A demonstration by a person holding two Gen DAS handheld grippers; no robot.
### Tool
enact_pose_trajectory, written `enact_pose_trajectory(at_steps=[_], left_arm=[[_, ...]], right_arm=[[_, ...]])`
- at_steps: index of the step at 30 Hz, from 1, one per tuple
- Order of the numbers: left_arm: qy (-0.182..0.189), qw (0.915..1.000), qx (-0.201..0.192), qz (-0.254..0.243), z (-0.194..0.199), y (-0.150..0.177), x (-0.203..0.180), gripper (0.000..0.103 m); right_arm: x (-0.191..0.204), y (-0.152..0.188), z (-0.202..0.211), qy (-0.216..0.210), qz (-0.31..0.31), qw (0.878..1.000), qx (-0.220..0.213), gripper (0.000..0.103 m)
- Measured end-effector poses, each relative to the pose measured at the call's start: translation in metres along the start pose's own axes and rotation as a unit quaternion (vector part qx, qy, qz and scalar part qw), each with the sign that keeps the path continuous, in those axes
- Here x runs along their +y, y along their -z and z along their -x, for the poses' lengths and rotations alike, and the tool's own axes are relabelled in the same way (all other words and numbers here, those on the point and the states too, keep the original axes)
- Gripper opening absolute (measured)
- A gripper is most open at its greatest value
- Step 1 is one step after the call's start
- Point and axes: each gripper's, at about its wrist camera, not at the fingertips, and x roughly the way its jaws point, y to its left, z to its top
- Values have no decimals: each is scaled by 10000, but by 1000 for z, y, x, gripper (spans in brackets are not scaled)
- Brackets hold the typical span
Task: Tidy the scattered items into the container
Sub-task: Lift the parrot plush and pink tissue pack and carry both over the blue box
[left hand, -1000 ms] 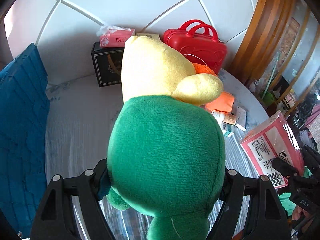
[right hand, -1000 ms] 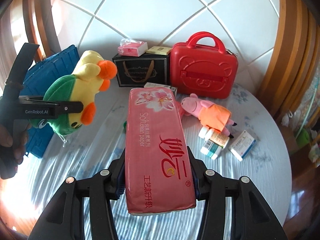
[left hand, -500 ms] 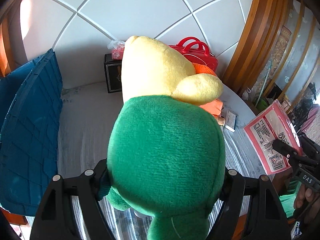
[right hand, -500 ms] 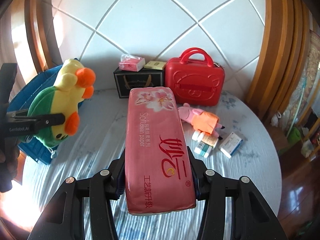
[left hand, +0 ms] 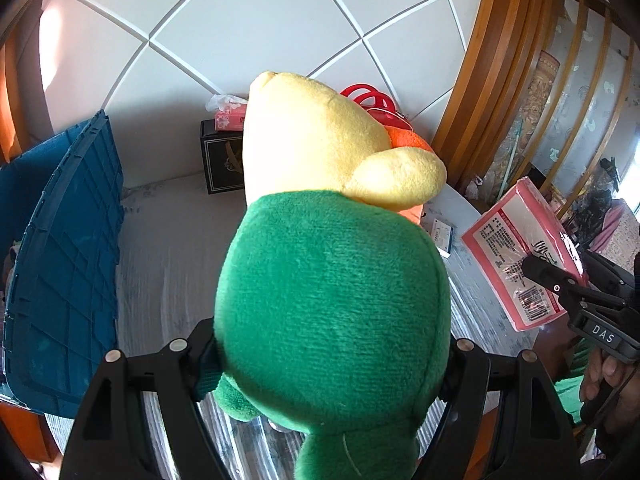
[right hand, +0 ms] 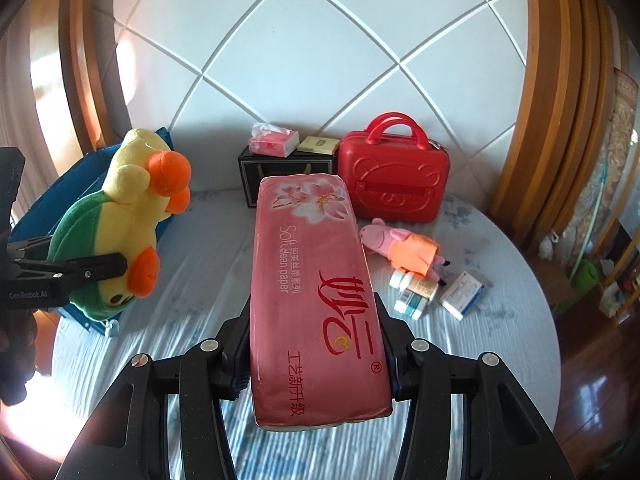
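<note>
1. Plush duck [left hand: 332, 280] sits clamped between the jaws of my left gripper [left hand: 332, 364], held in the air beside the blue crate [left hand: 68, 248].
2. Tissue pack [right hand: 316, 276] is pinched lengthwise in my right gripper [right hand: 316, 356], jaws pressed on both its sides, above the table [right hand: 500, 320].
3. Neither item is in the crate yet; both drops are left.
4. Still lying on the table: a pink pig toy [right hand: 404, 246], small medicine bottles [right hand: 416, 292] and a white box [right hand: 462, 294].
5. A red case [right hand: 394, 176] and a black box [right hand: 286, 178] stand at the back against the white tiled wall, wooden frames either side.
</note>
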Motion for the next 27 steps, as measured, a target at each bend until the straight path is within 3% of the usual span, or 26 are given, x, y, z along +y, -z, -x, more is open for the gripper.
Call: enact_pose_trajectory(at_steps=[9,27], left_arm=[[-33,9998,-207,-55,43,3,44,78],[74,9970,-686,344,115,19,161,78]], right_arm=[[50,-7,7,-47,-25,9999,-93,49],[193,-36,11,-267,531,9981,-141,49]])
